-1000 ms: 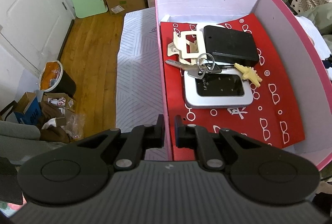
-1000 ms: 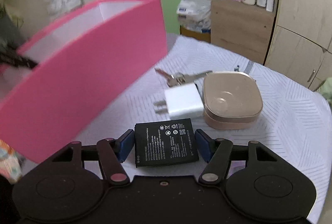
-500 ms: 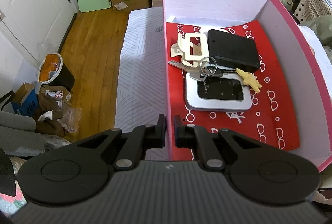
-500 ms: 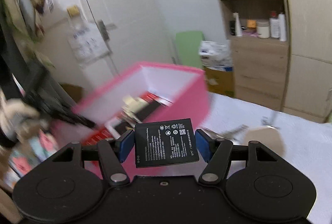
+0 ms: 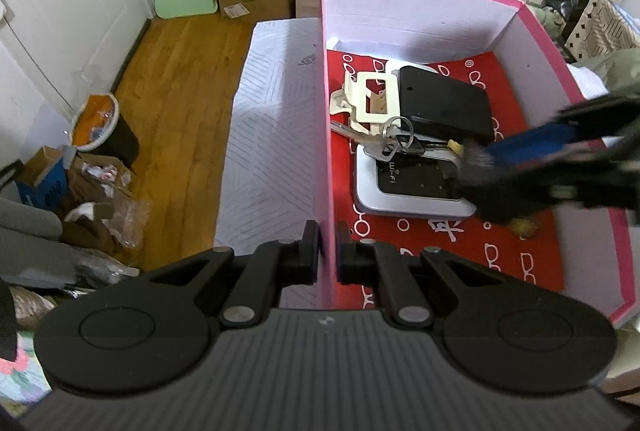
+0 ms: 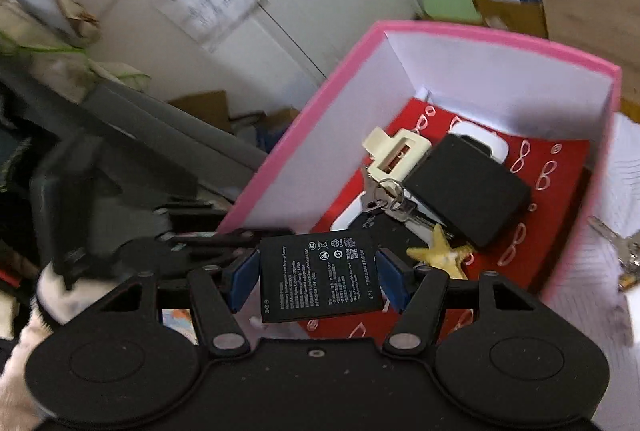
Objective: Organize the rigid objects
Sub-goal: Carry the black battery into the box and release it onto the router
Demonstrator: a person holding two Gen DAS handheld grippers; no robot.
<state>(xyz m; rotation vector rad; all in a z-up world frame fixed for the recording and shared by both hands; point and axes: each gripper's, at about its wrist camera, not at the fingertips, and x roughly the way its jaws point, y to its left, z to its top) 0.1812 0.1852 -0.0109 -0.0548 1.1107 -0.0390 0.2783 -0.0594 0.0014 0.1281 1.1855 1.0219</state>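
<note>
The right gripper [image 6: 318, 277] holds a flat black battery [image 6: 318, 277] edgewise between its blue pads, jaws set wide to span it, its label facing up and its long side running along the fingers. The battery hangs above the near end of the pink box [image 6: 480, 37], so the drop point lies straight below and slightly ahead of the jaws, on the red liner [image 6: 560, 159].

Ahead of the jaws the box floor is crowded: a yellow starfish [image 6: 440, 251] just beyond the right pad, then keys [image 6: 394, 201], a black case [image 6: 466, 189], a cream clip [image 6: 394, 151] and a white wifi unit [image 5: 400, 187] under them. My guess is the barer liner nearest the jaws suits the battery best; released further ahead, it would land on the pile.

The left gripper [image 5: 328, 255] pinches the box's near wall, jaws narrow with the wall between the pads, steadying it. More keys [image 6: 624, 251] lie outside the box, to the right of the right gripper.
</note>
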